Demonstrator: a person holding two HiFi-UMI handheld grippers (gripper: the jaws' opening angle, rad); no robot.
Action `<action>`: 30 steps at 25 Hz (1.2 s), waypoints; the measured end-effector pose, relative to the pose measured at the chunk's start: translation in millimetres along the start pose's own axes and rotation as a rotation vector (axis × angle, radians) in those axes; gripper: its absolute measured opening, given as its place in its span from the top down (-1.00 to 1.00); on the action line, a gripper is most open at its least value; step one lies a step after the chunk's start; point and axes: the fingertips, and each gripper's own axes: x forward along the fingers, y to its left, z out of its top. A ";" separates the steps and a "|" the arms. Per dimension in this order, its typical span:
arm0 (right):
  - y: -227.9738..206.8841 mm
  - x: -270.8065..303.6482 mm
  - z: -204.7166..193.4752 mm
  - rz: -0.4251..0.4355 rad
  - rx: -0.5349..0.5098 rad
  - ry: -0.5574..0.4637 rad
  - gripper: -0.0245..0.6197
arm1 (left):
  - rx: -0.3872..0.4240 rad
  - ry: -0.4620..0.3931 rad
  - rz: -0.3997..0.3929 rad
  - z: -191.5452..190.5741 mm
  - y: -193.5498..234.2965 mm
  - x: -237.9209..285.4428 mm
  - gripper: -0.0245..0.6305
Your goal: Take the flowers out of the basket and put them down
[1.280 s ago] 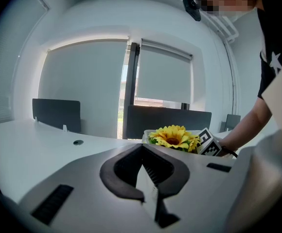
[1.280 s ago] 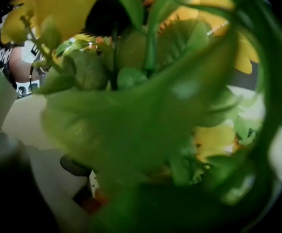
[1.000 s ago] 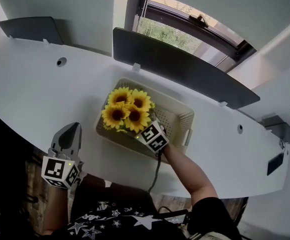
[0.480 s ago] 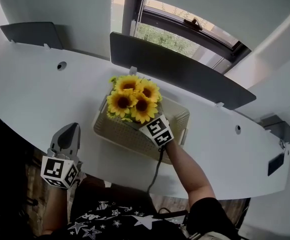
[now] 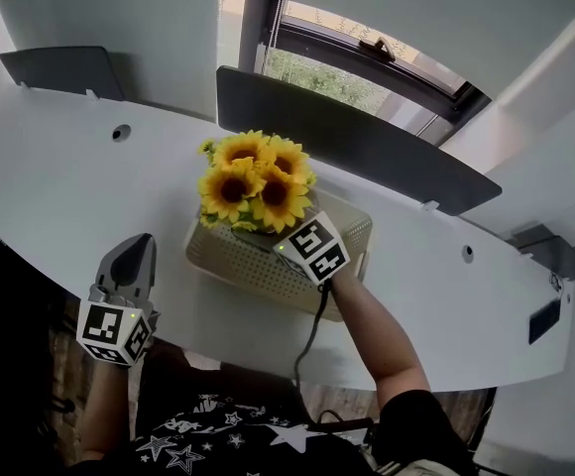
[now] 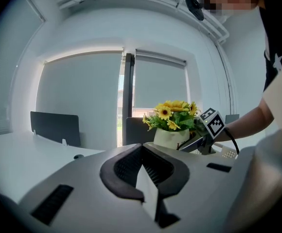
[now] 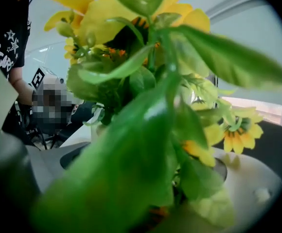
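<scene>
Lower left: left gripper (image 5: 137,247), jaws closed on nothing, resting at the desk (image 5: 50,186) edge, likely idle. Centre: right gripper (image 5: 289,242) clamped on the white pot (image 6: 170,137) of the flowers (image 5: 251,179), held above the basket (image 5: 354,232), presumably to clear its rim. Pot lettering unreadable; no brands legible.

White desk (image 5: 50,196), dark screens (image 5: 367,152), window (image 5: 332,72)

— Where's the basket (image 5: 258,266)?
— Mid-counter (image 5: 59,186), before the divider panel (image 5: 367,152).
— The flowers (image 5: 253,181)?
— Over its rear-left corner (raised, in the right gripper (image 6: 189,143)). The left gripper (image 5: 137,251) is well left, at the near edge.
</scene>
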 end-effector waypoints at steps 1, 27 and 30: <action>0.2 -1.5 -1.0 -0.003 -0.002 0.009 -0.73 | 0.001 -0.001 -0.007 -1.1 -0.1 3.0 0.90; 89.1 23.7 85.0 -0.413 0.166 -0.064 -0.73 | 0.072 0.001 -0.432 4.7 94.1 18.9 0.90; 108.6 40.9 100.0 -0.427 0.189 -0.089 -0.73 | 0.080 0.010 -0.448 7.7 115.0 12.6 0.90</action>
